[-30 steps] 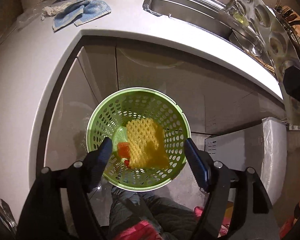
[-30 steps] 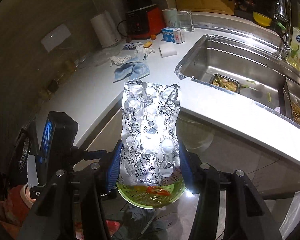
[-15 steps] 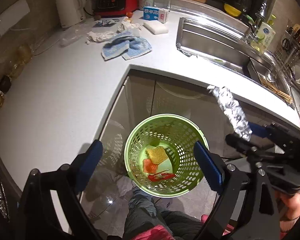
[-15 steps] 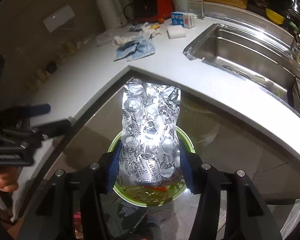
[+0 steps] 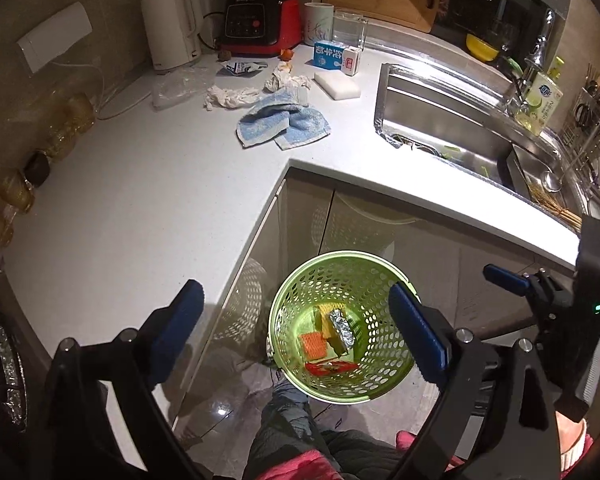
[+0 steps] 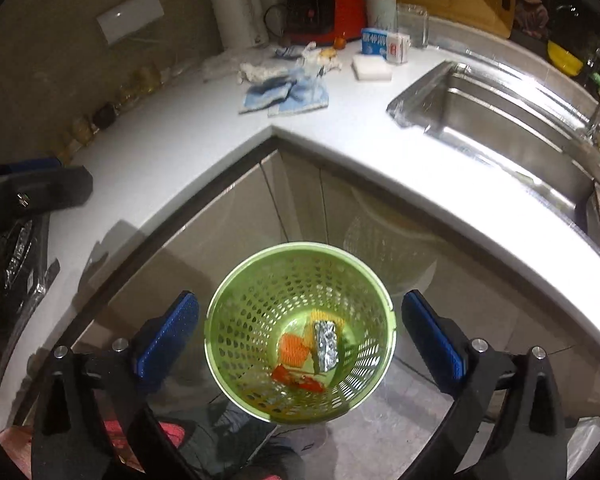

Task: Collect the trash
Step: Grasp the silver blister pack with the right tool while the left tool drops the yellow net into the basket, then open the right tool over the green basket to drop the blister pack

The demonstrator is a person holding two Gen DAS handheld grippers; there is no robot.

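- The silver blister pack (image 6: pixel 326 345) lies at the bottom of the green perforated bin (image 6: pixel 260 304), leaning on a yellow foam net (image 6: pixel 328 316), with an orange net (image 6: pixel 293 350) beside it and a red wrapper (image 6: pixel 298 380) just in front.
- The right gripper (image 6: pixel 300 336) hangs above the bin's mouth, its blue pads spread wide to either side of the rim and holding nothing; the pack sits well below, between them.
- The left gripper (image 5: pixel 296 332) is likewise spread apart and empty, with the bin (image 5: pixel 300 292) and the pack (image 5: pixel 342 328) seen between its pads.
- The bin stands on the floor at the inner corner of the white counter (image 5: pixel 160 184).
- On the counter lie a blue towel (image 5: pixel 282 126), crumpled tissues (image 5: pixel 230 97), a torn wrapper (image 5: pixel 242 67) and a white sponge (image 5: pixel 337 85).
- A blue-and-white carton (image 5: pixel 329 55) carries printed characters too small to read; the lettering on the red blender base (image 5: pixel 262 24) and the label on the soap bottle (image 5: pixel 540 100) by the sink (image 5: pixel 440 116) are also illegible.
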